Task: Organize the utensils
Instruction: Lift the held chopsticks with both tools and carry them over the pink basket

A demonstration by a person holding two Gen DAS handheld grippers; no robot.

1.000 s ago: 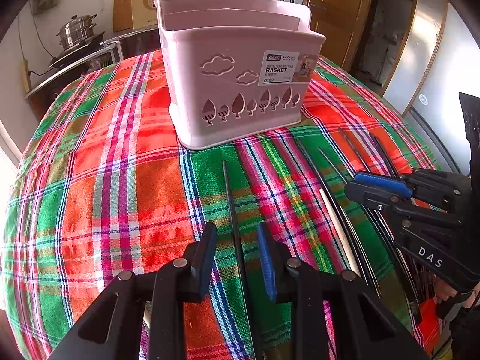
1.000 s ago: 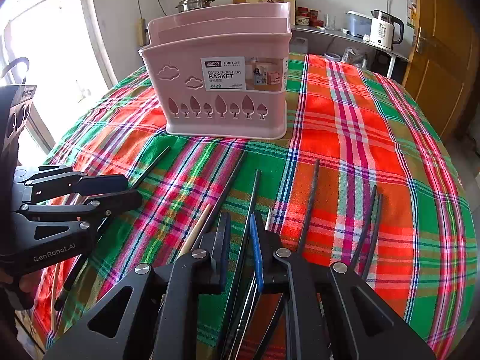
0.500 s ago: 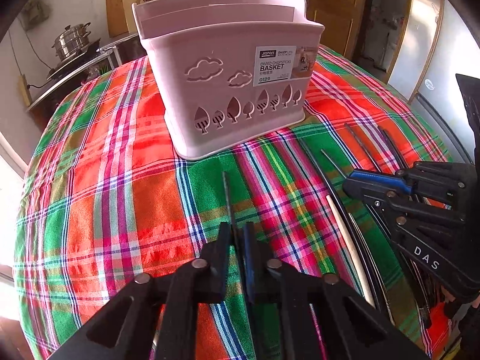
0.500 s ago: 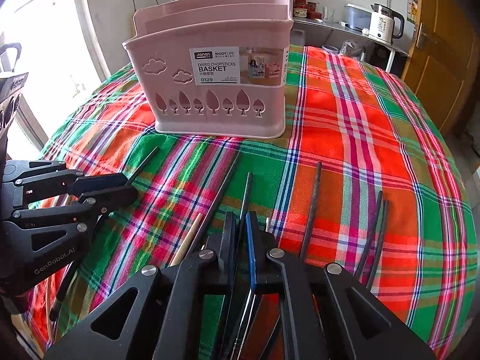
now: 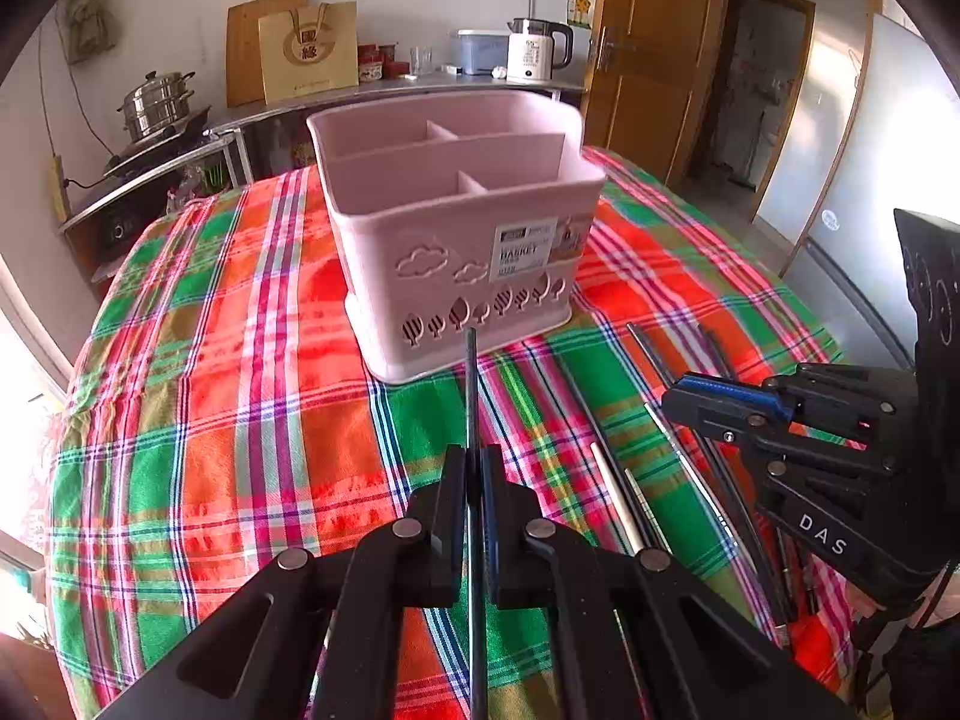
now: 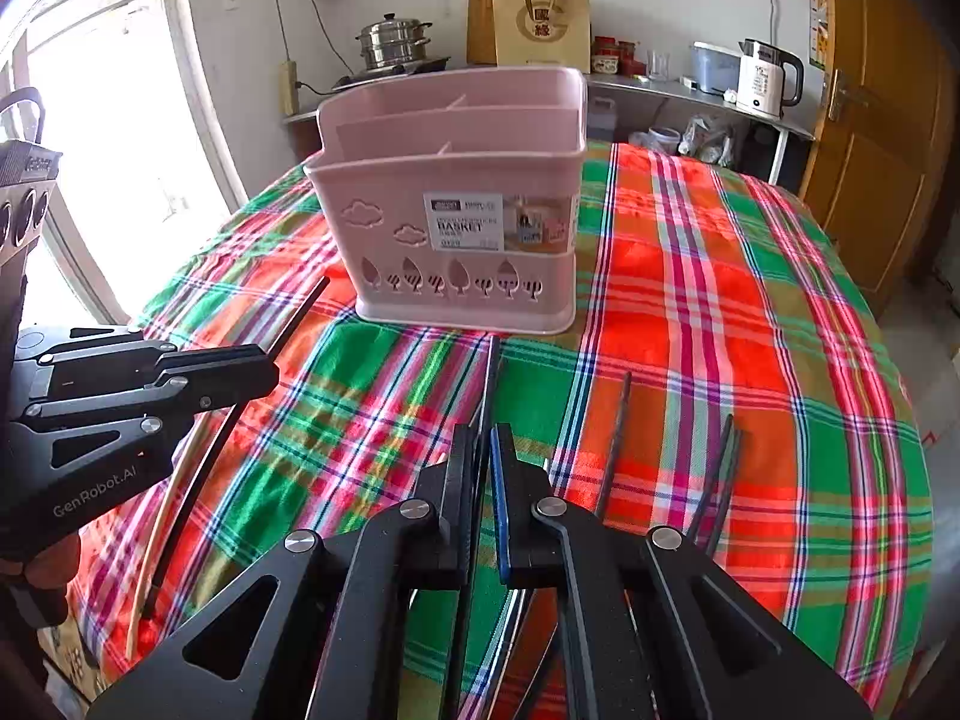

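I had the left claw [image 5: 474, 480] clenched on one dark chopstick [image 5: 471, 384] and the right claw [image 6: 480, 468] on another [image 6: 491, 384], both light, stiff, slippery, gripped near the ends. The pink basket [image 5: 456, 228] stood upper centre; spare chopsticks [image 6: 618, 438] littered the table [image 6: 750, 330] lower right.

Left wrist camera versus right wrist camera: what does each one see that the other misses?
Only the left wrist view shows the grey panel beyond the door, and the right gripper from the side.

Only the right wrist view shows the bright window, and the left gripper from the side.

Both show the pink basket, the plaid tablecloth, the kettle, the steamer pot, and loose chopsticks.
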